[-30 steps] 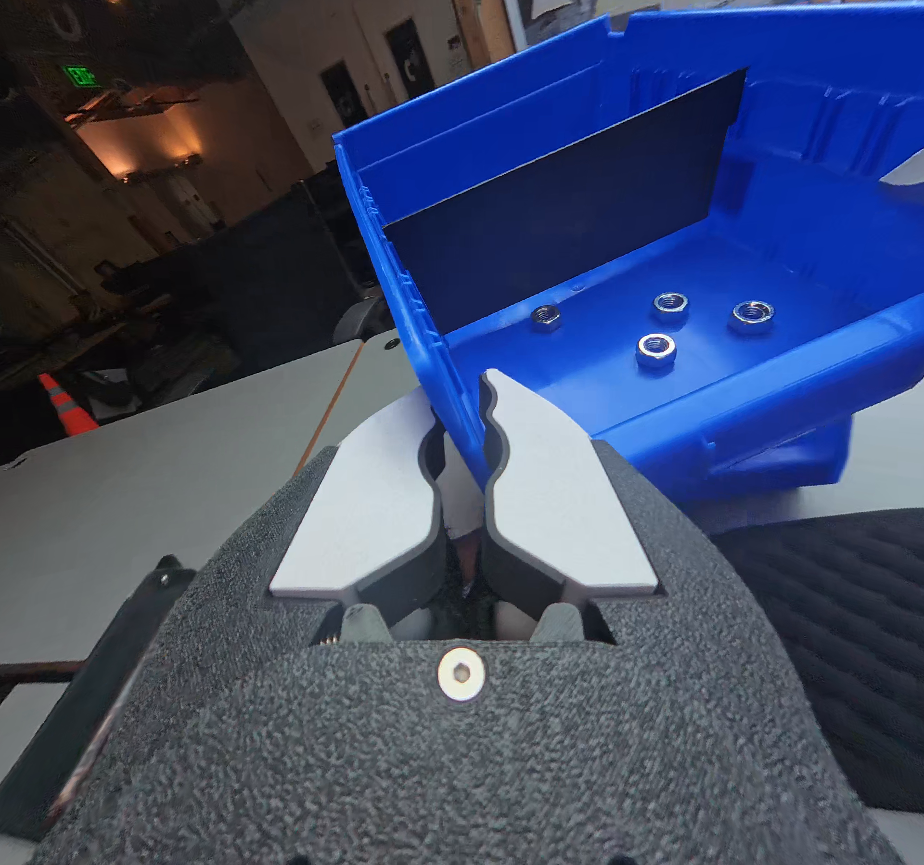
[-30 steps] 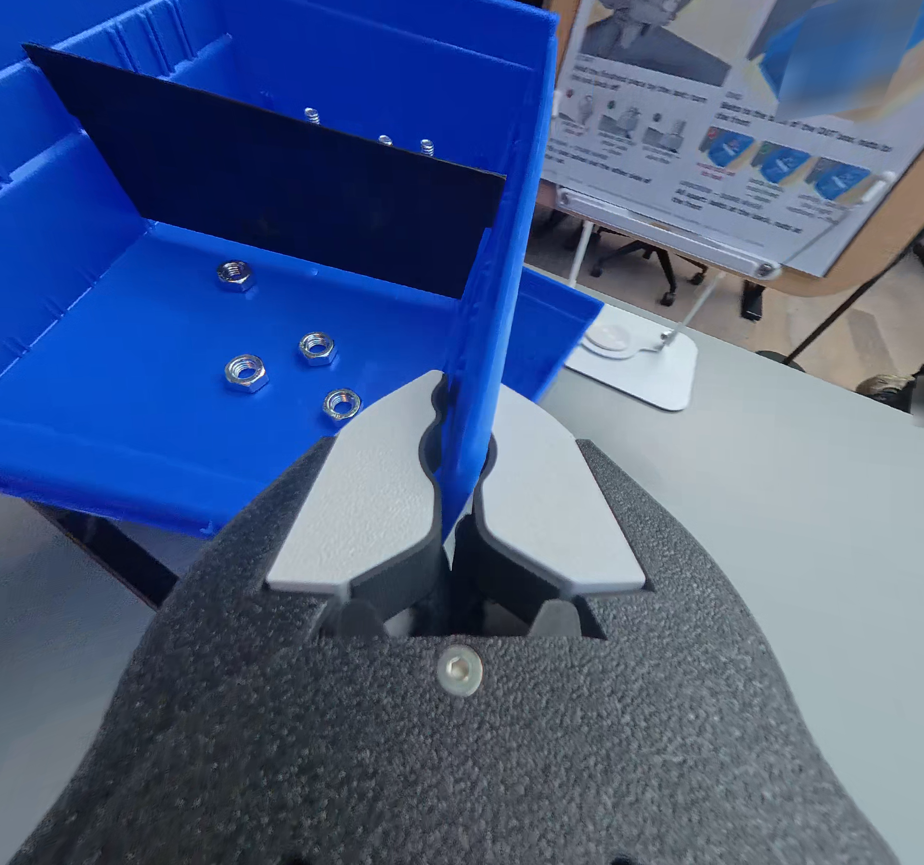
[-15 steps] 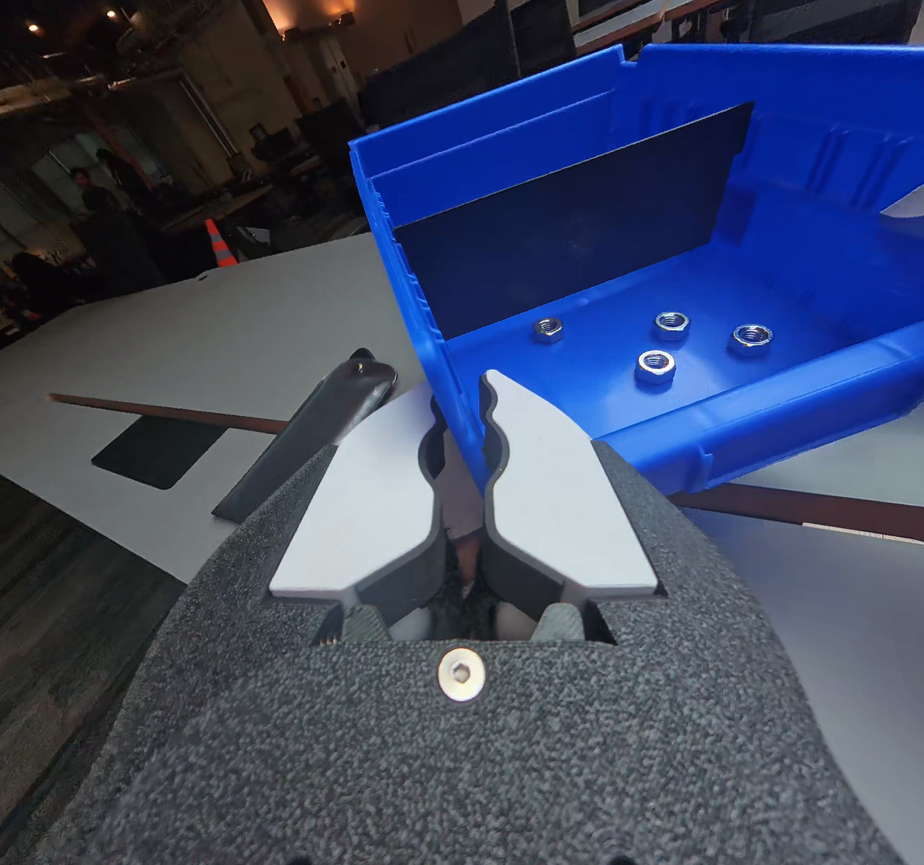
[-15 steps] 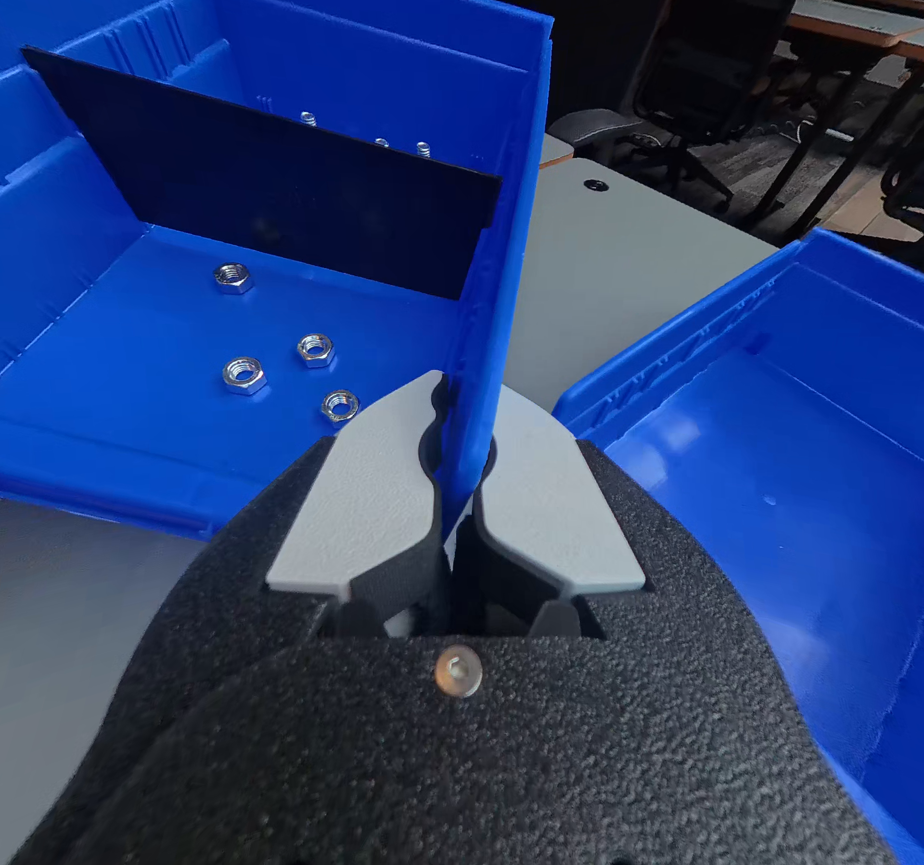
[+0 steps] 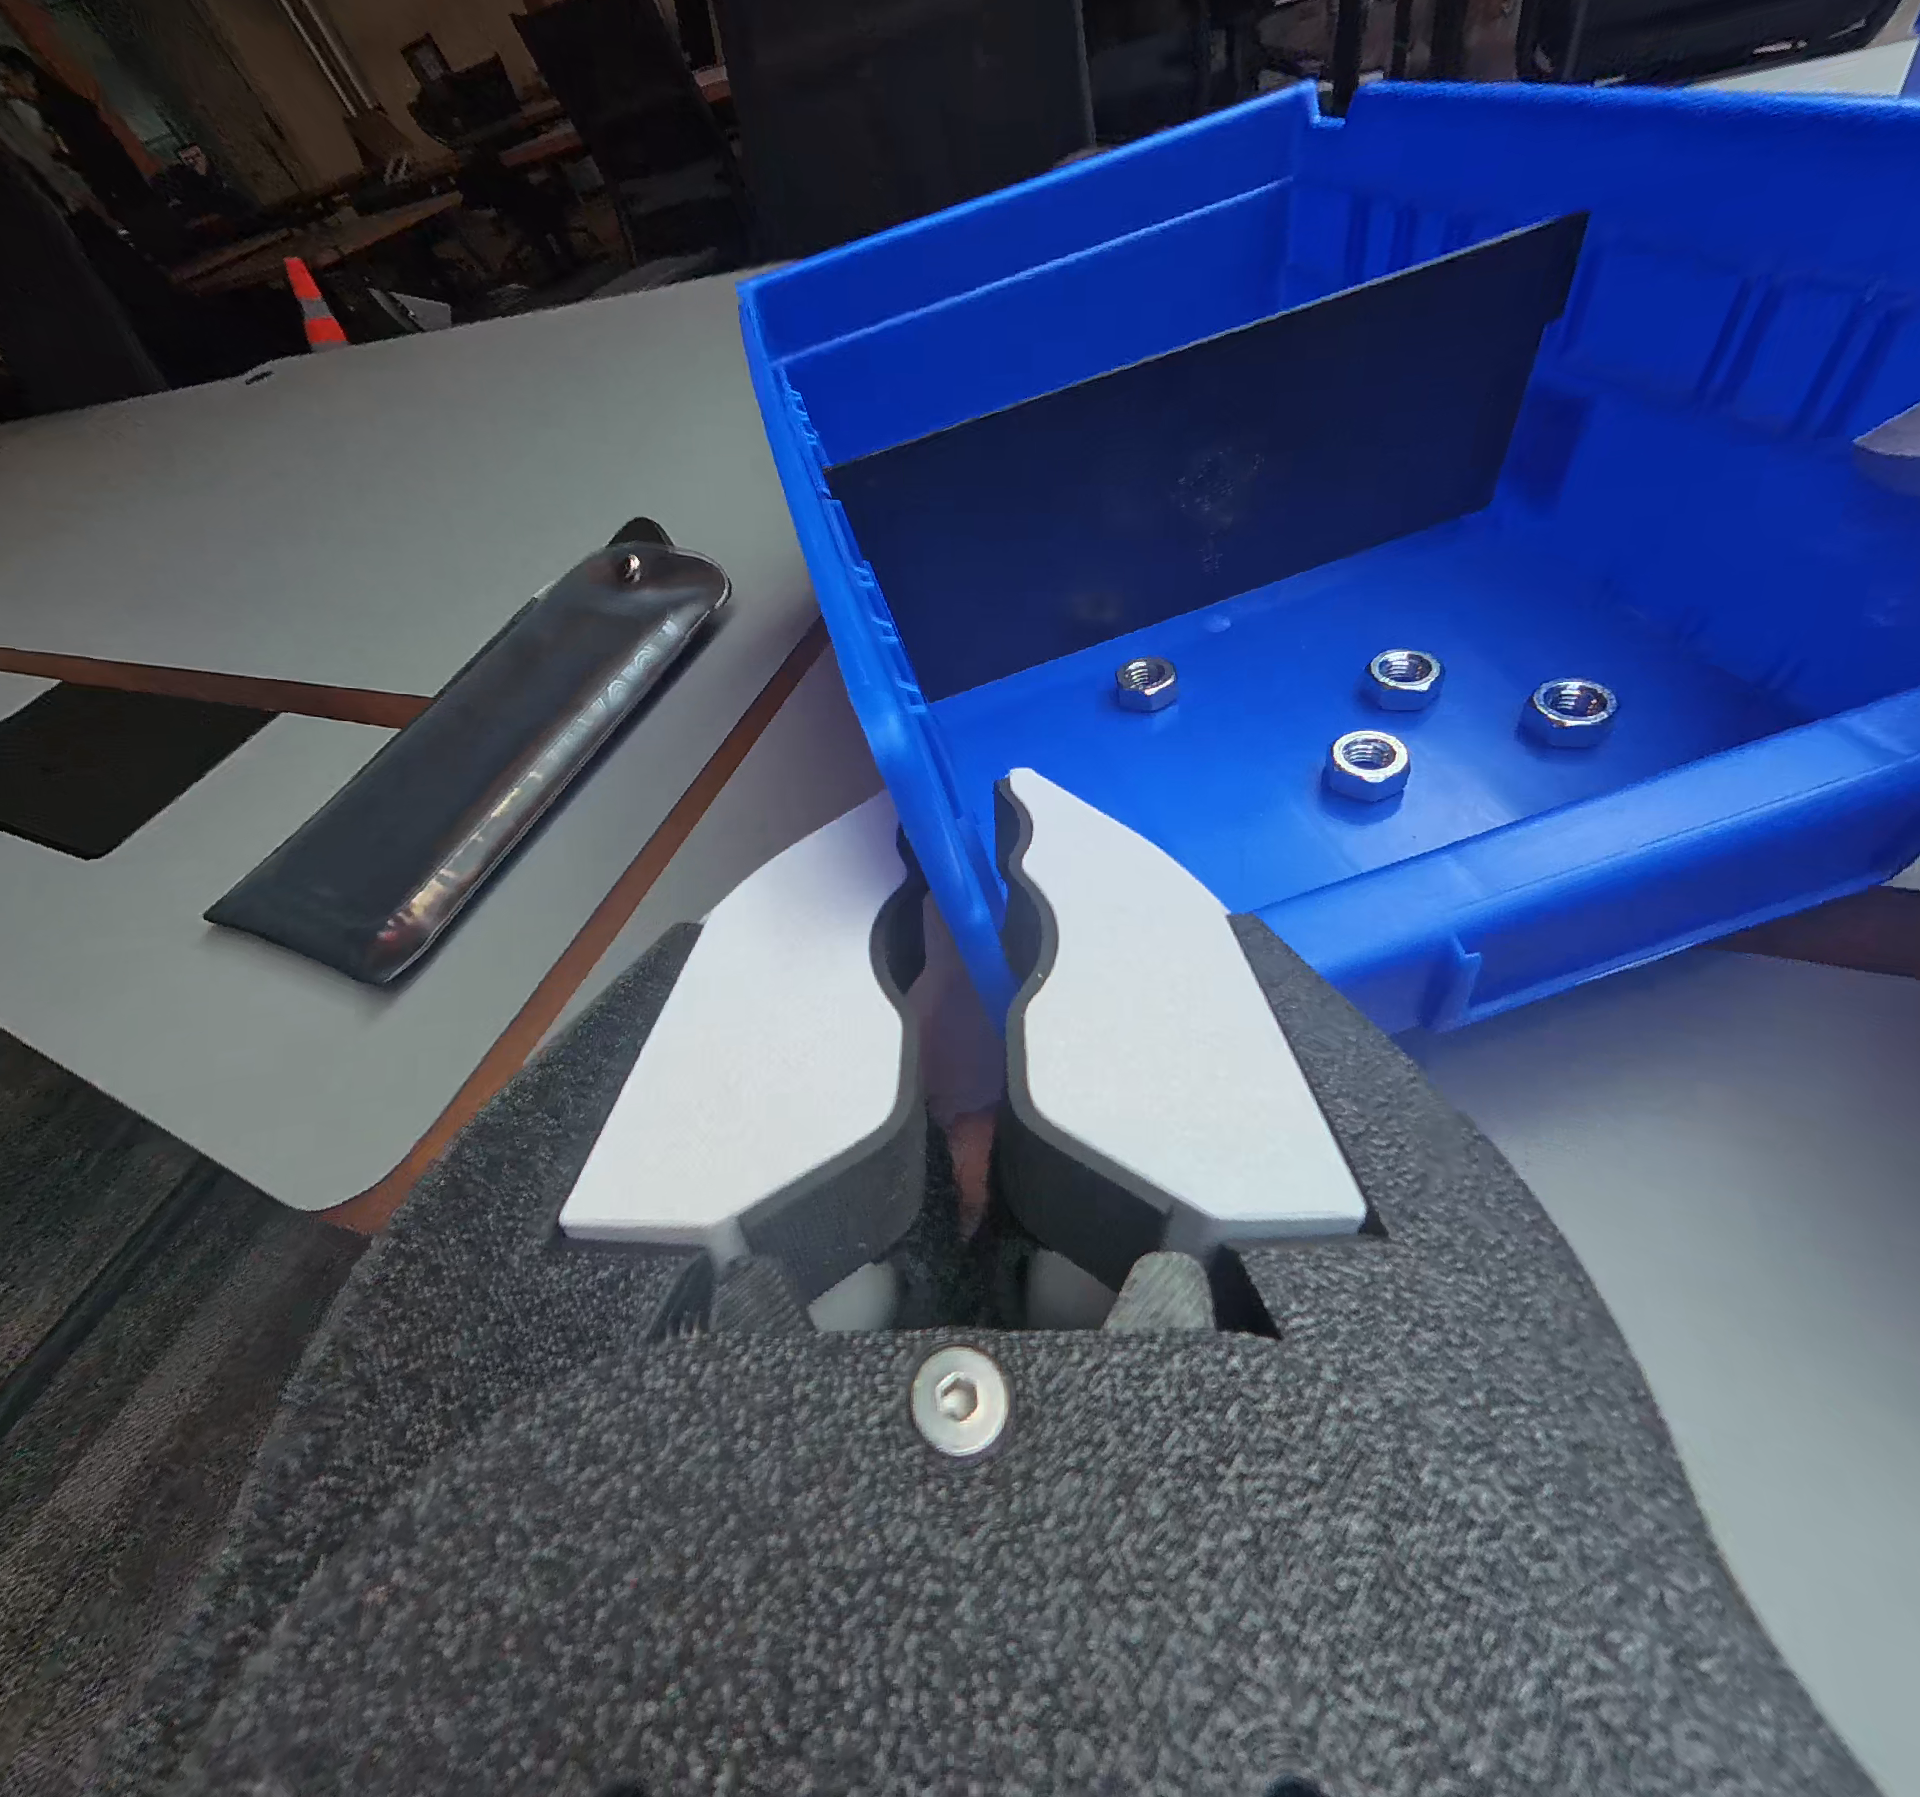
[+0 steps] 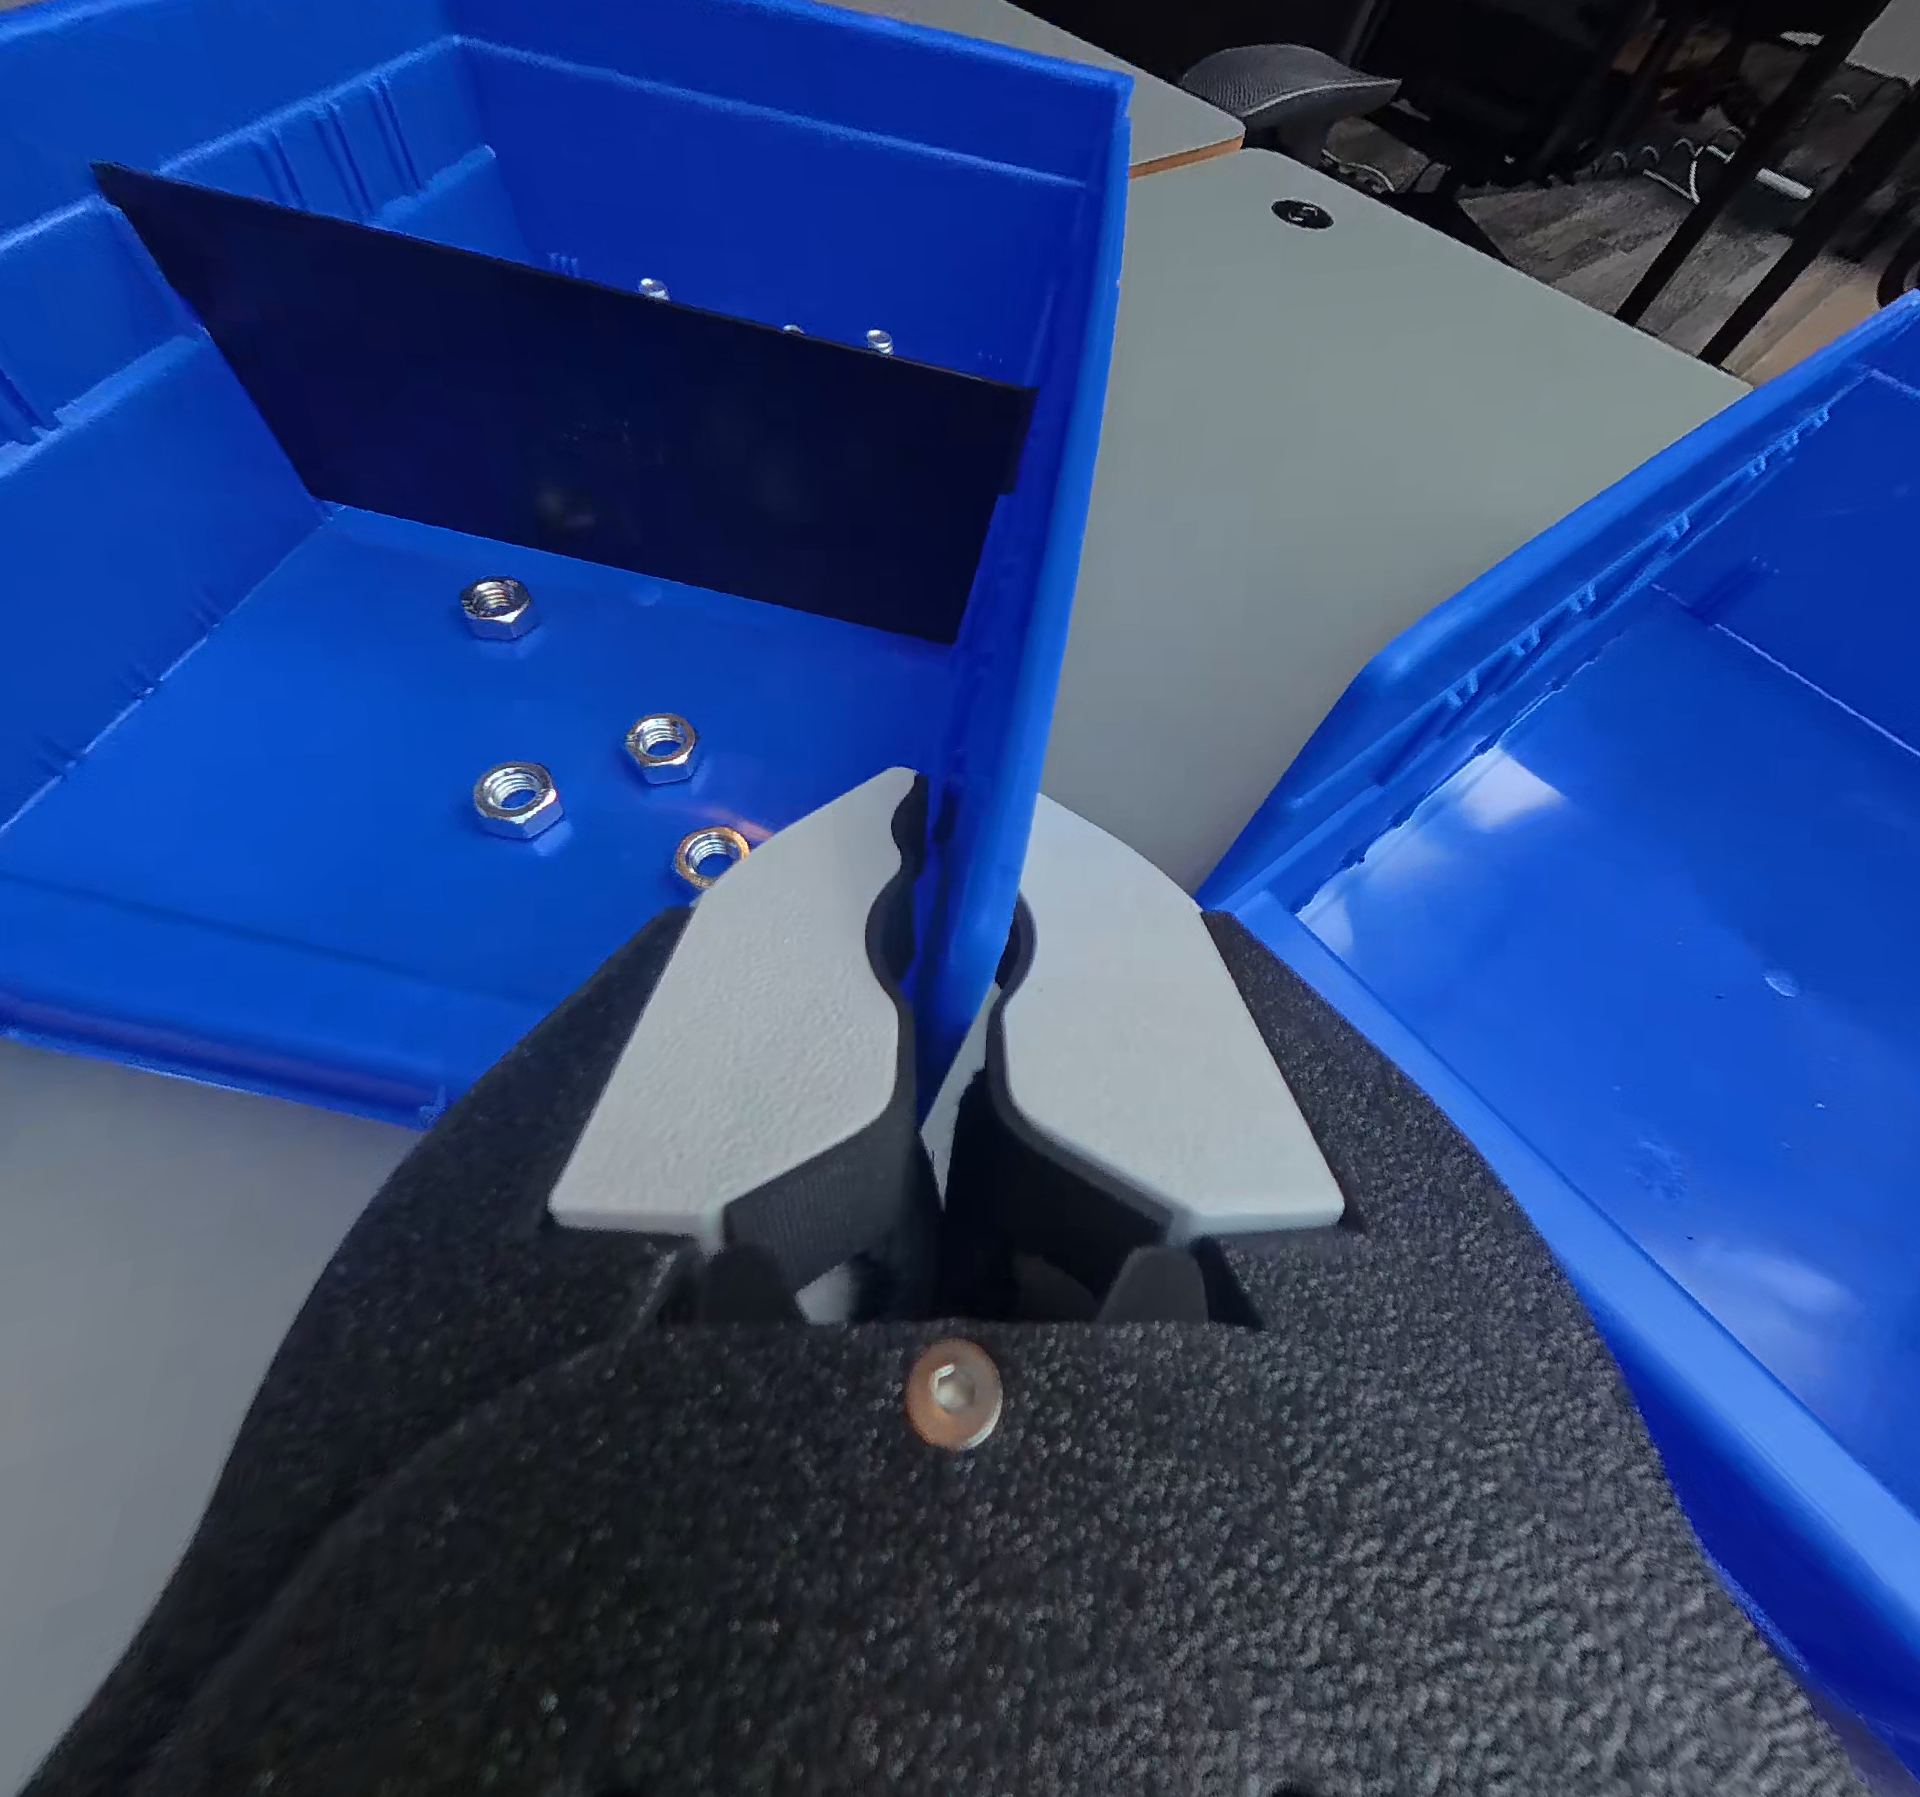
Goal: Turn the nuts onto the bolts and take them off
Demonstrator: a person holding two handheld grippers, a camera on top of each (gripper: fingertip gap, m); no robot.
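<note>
Left wrist view: both your tools, left tool (image 5: 961, 848) and right tool (image 6: 961, 838), still pinch the blue plastic divided bin (image 5: 1351, 376), now swung beside a second empty blue bin (image 6: 1610, 916); four steel hex nuts (image 5: 1367, 766) untouched.

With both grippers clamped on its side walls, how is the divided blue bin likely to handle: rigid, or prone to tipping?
The divided blue bin probably stays fairly rigid: its walls are ribbed. The left gripper and right gripper pinch opposite walls, so tipping seems unlikely. The loose nuts would likely slide if it tilts.
</note>
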